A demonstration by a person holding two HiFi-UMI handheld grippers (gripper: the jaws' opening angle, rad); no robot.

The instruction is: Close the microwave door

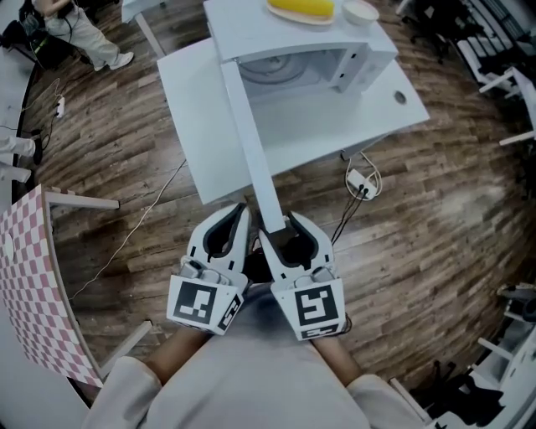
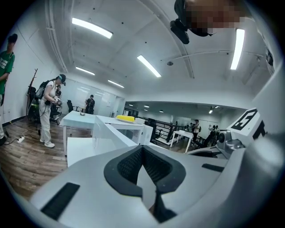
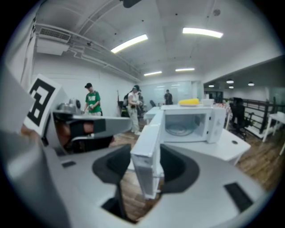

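The white microwave [image 1: 322, 63] stands on a white table [image 1: 197, 126] with its door [image 1: 249, 142] swung wide open towards me. My right gripper [image 1: 283, 226] is open, and the door's free end sits between its jaws. In the right gripper view the door edge [image 3: 147, 151] lies close to the right pad [image 3: 178, 167], with a gap on the left. My left gripper [image 1: 242, 211] is just left of the door's end, shut and empty. Its tips [image 2: 142, 149] meet in the left gripper view, with the door [image 2: 104, 136] beyond them.
A yellow item on a plate [image 1: 301, 8] and a white bowl [image 1: 360, 11] rest on top of the microwave. A cable with a plug [image 1: 362, 184] hangs off the table's near edge. A checked table [image 1: 33, 276] stands at the left; a person [image 1: 84, 33] is far left.
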